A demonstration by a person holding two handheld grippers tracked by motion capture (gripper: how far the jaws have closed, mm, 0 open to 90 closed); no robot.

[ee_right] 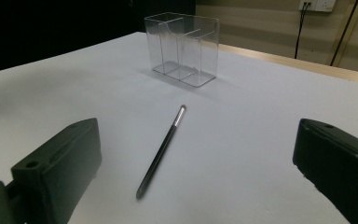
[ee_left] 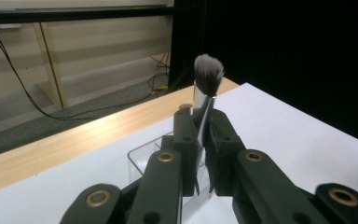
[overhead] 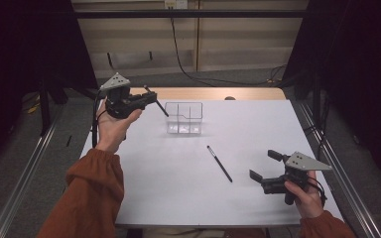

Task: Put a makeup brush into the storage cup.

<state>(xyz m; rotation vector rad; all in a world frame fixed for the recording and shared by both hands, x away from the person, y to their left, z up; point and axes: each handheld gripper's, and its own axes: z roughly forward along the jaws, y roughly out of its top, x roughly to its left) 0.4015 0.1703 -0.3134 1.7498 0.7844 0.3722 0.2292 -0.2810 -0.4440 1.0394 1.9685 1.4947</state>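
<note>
Left gripper (ee_left: 204,126) clamps a makeup brush (ee_left: 207,86), handle slanting down toward the clear organizer (overhead: 183,118), seemingly just above its left compartment. Right gripper (ee_right: 196,172) gapes, holding nothing; the pencil (ee_right: 161,151) lies ahead between its jaws, pointing away.

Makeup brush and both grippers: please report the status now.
Left gripper shut on makeup brush, held above clear organizer. Right gripper open, empty, resting near table edge. Black pencil lies loose on table, not blocking.

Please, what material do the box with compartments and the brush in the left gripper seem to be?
Box: likely clear glossy plastic; the table shows through its walls. Brush: soft grey-tipped bristles, shiny silver collar that looks like metal, dark handle of unclear material.
</note>
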